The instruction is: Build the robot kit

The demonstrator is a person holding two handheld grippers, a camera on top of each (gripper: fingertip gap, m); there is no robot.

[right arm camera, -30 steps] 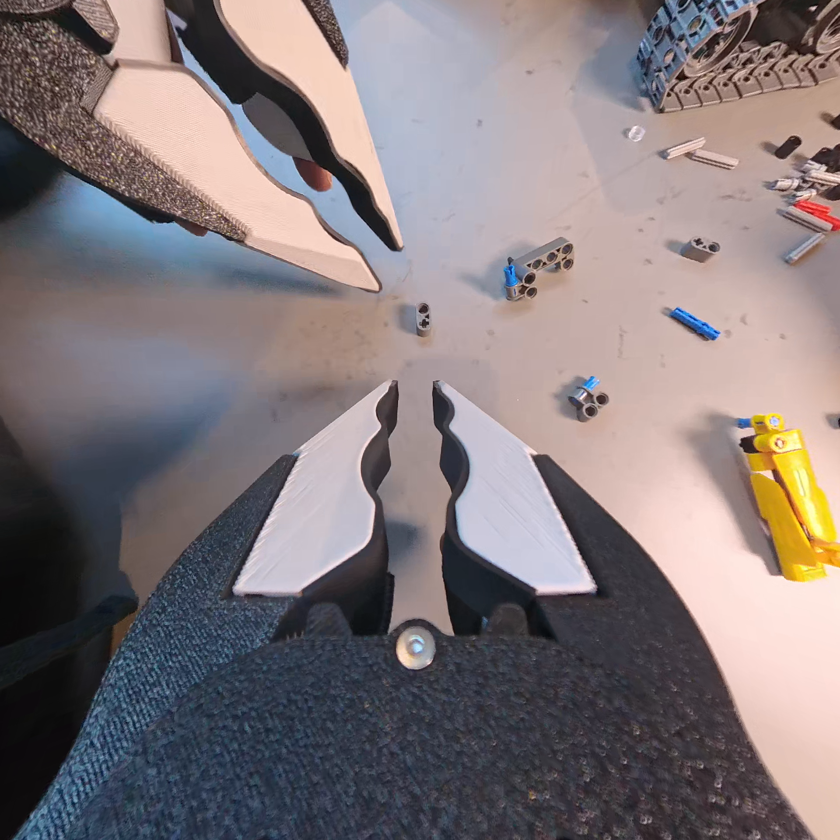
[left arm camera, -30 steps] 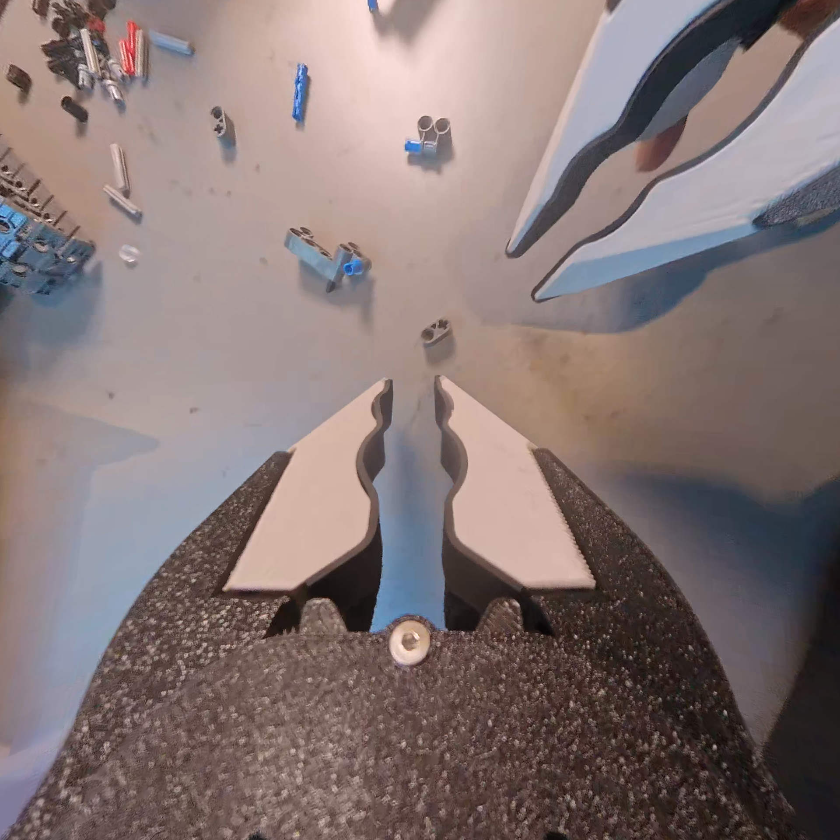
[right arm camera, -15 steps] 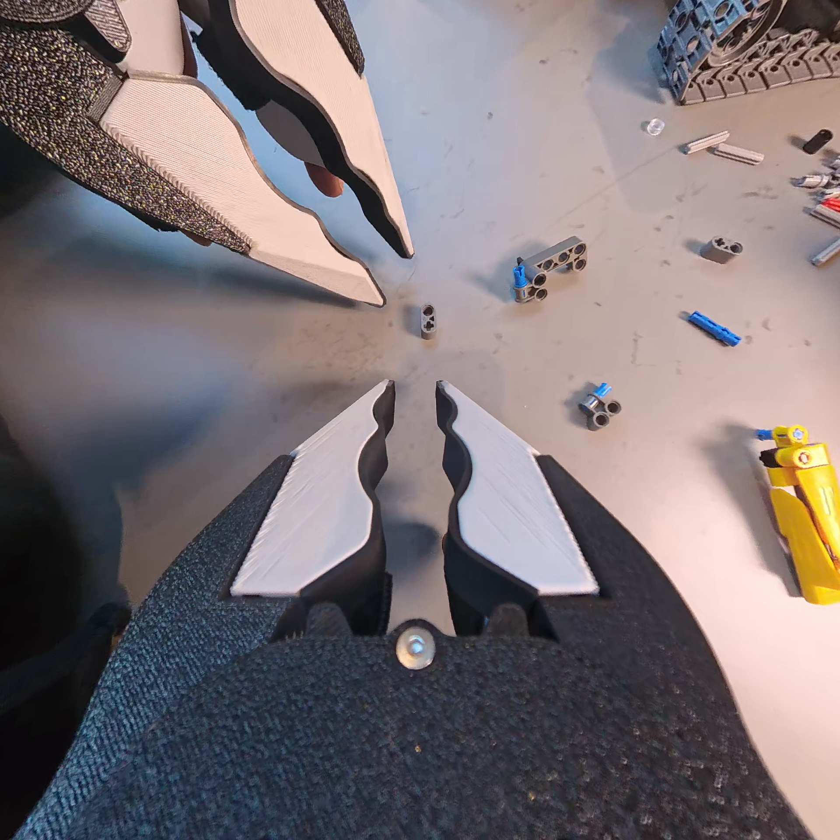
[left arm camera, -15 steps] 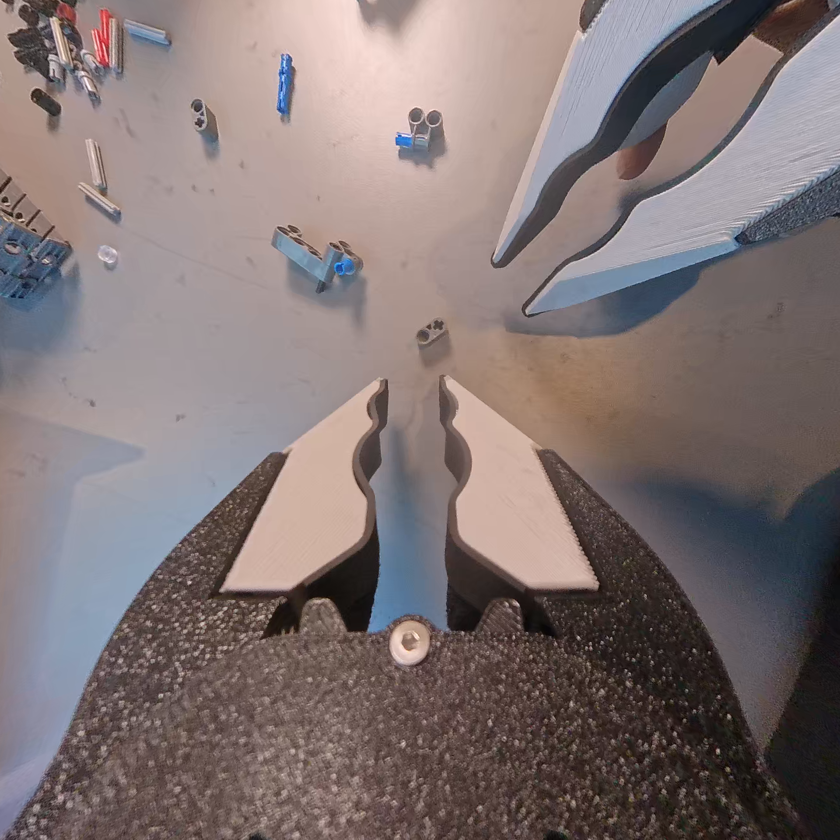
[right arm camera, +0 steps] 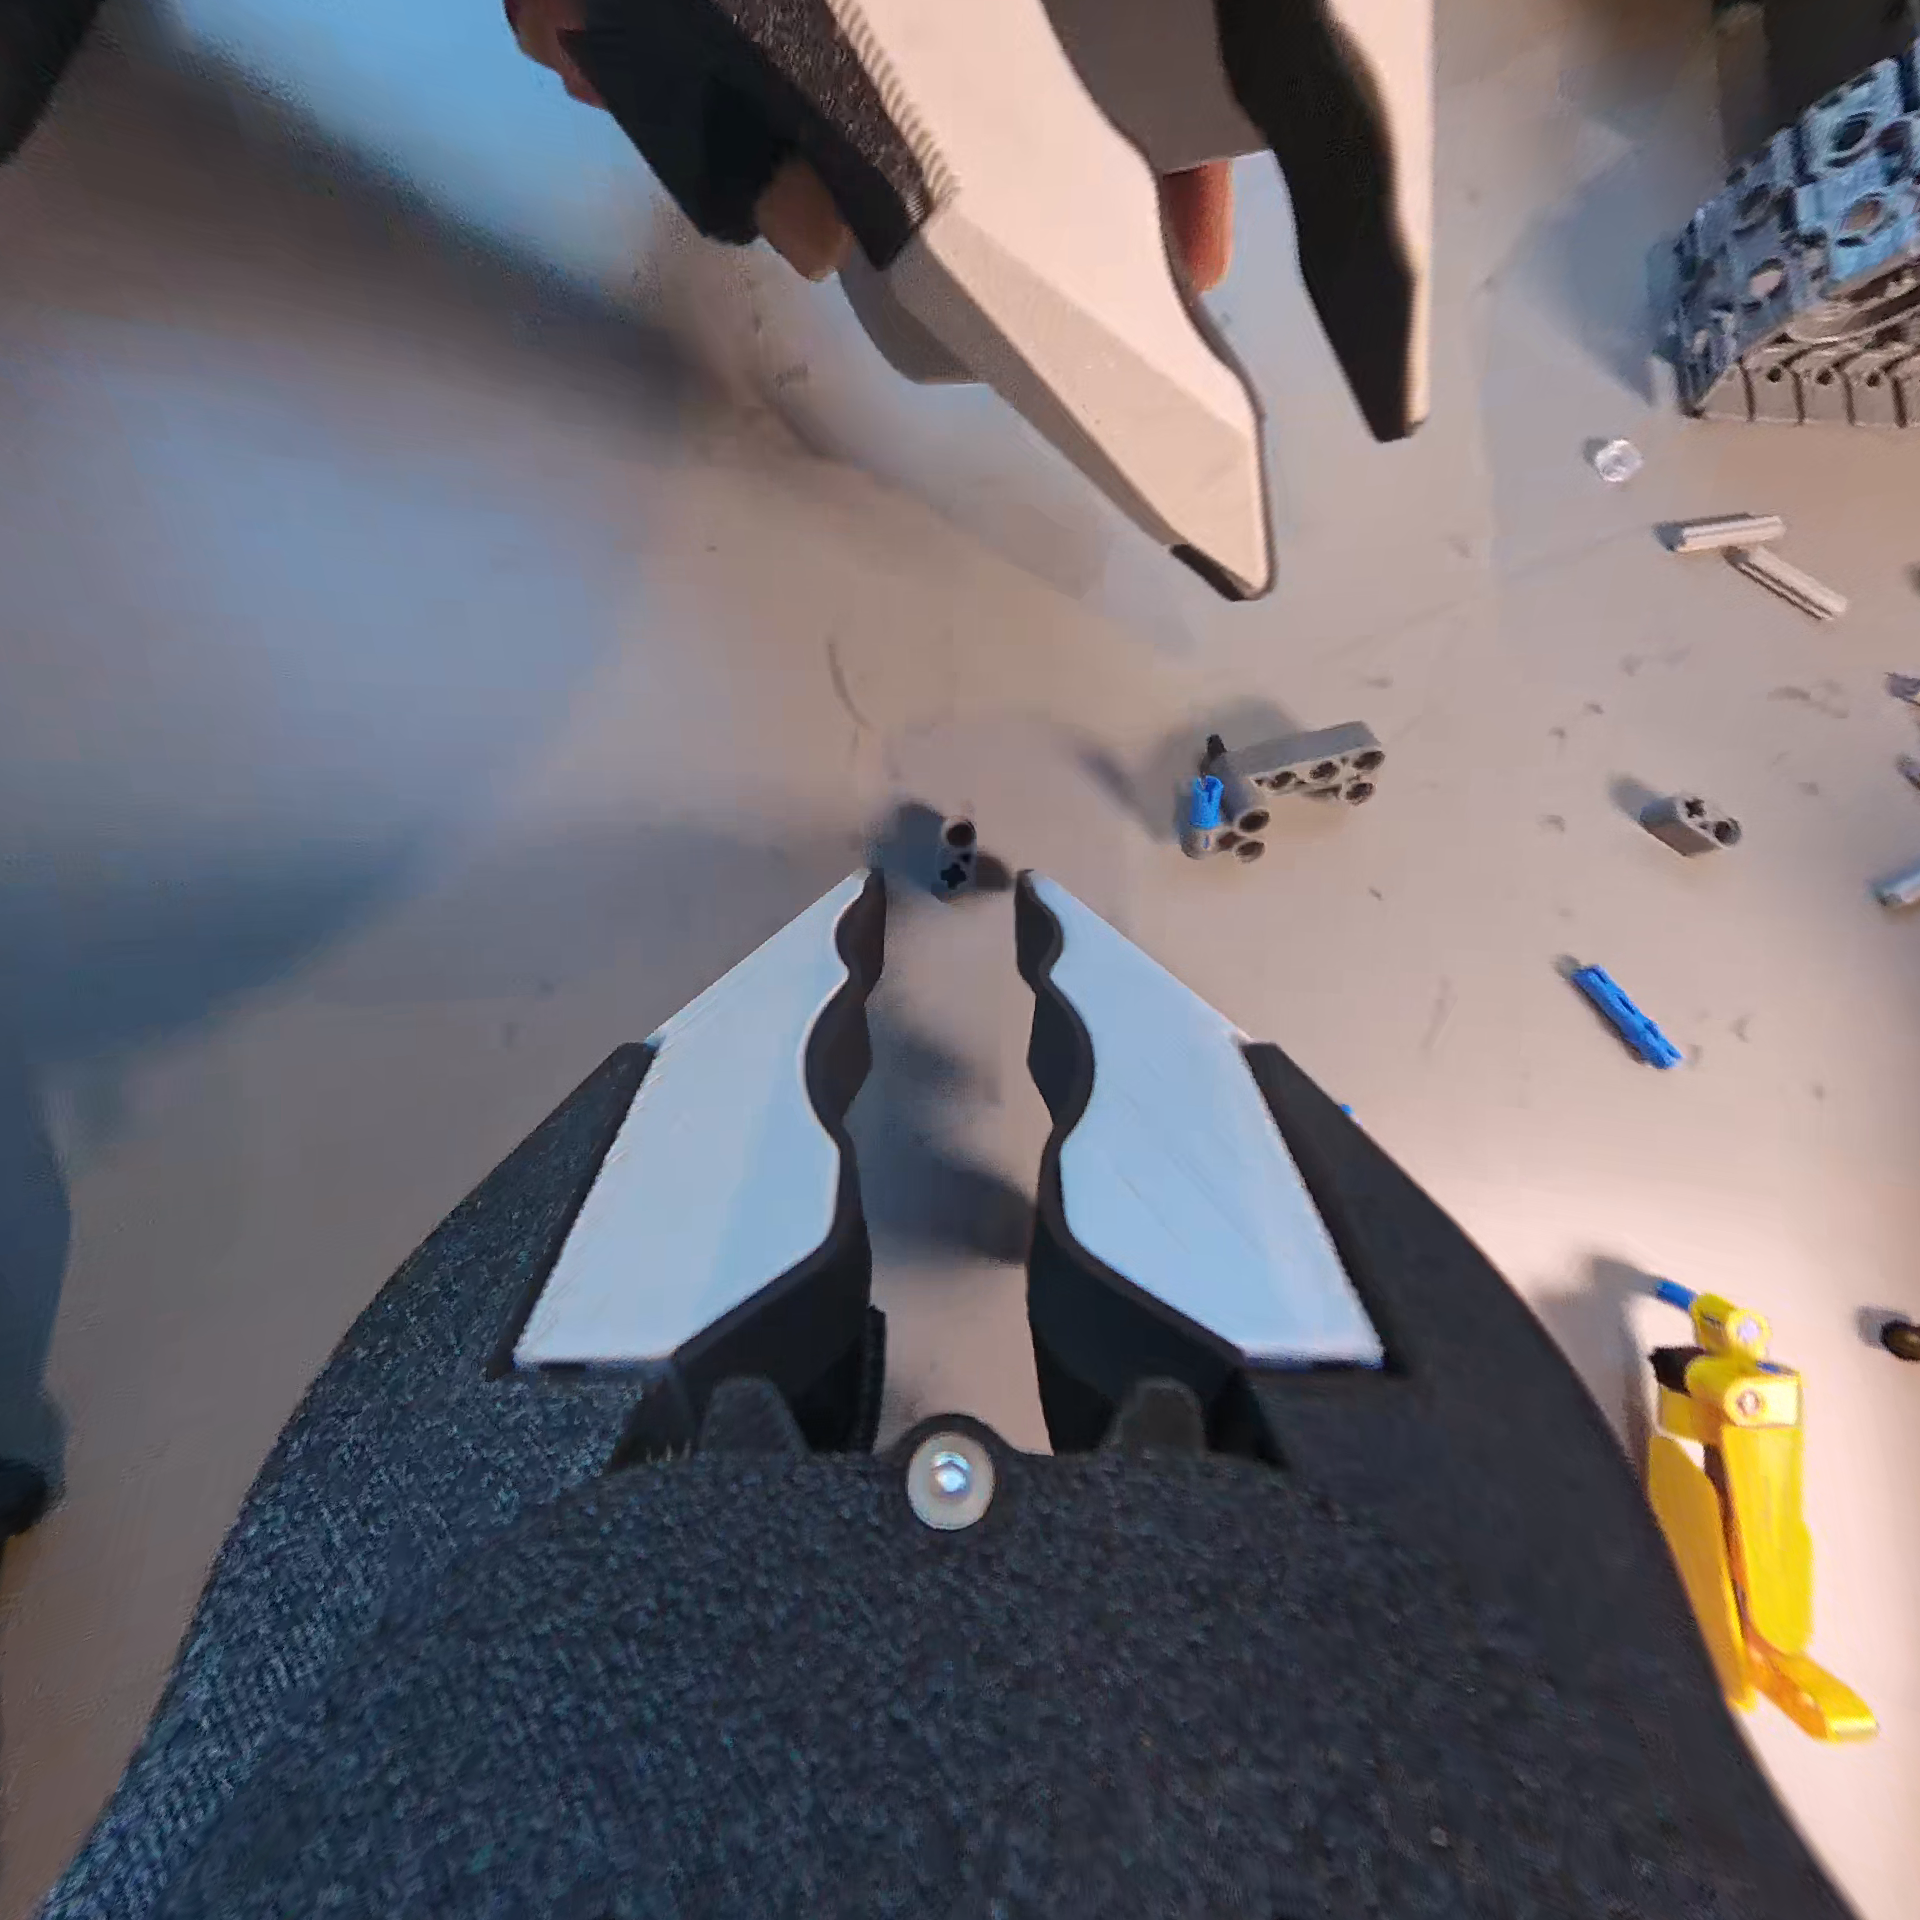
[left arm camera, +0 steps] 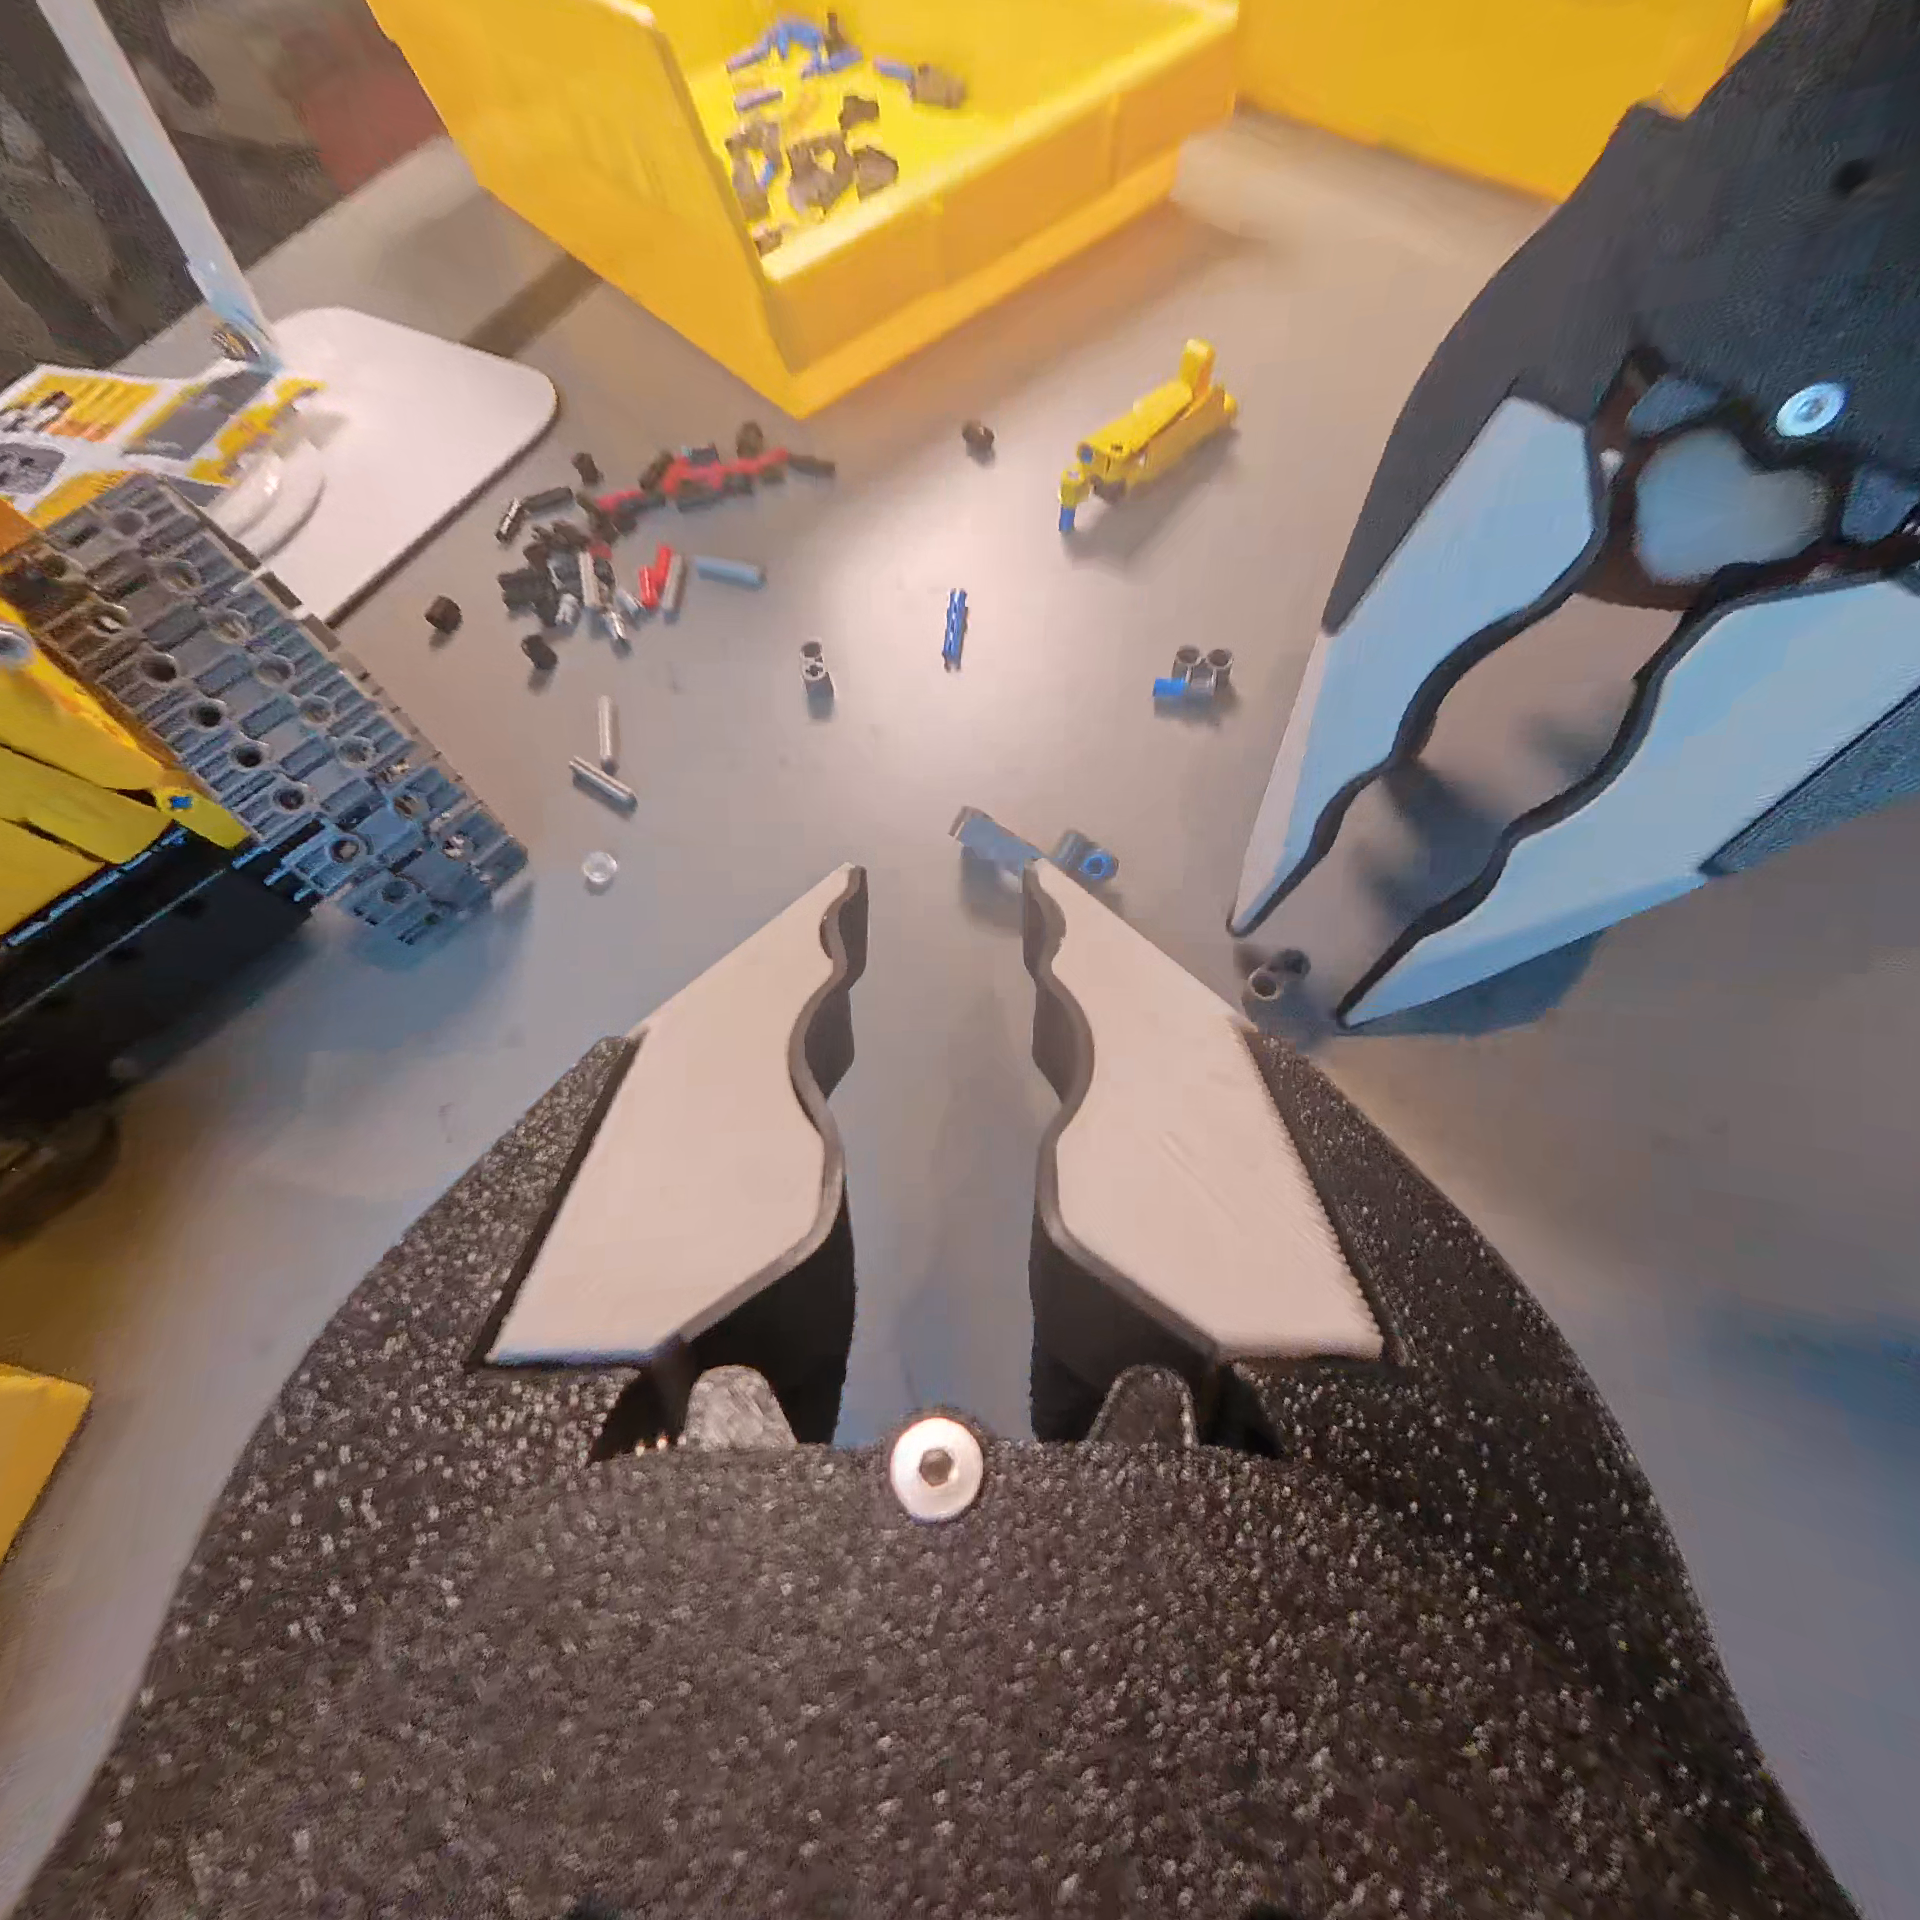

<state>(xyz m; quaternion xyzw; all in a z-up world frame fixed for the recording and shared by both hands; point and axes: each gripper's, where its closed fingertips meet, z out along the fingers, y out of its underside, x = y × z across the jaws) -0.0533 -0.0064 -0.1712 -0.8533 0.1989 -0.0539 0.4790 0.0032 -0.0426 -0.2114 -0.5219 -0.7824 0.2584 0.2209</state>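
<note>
My right gripper is open, low over the grey table, with a small dark grey connector just at the gap between its fingertips. The left wrist view shows the same connector lying between the right gripper's tips. My left gripper is open and empty. A grey L-shaped beam with a blue pin lies just beyond its tips, partly hidden by the right finger. The beam lies to the right of the connector, and the left gripper hangs above.
A tracked yellow and grey model stands at the left, with a pile of small parts behind it. A yellow bin is at the back. A yellow assembly, a blue pin and grey connectors lie to the right. Left tips and right tips are each some 12 cm from the blue pin. My left wrist view looks at it from another angle.
My right gripper has moved forward and down to the small connector and opened a little wider. My left gripper has drawn back and tilted up, also opening slightly.
</note>
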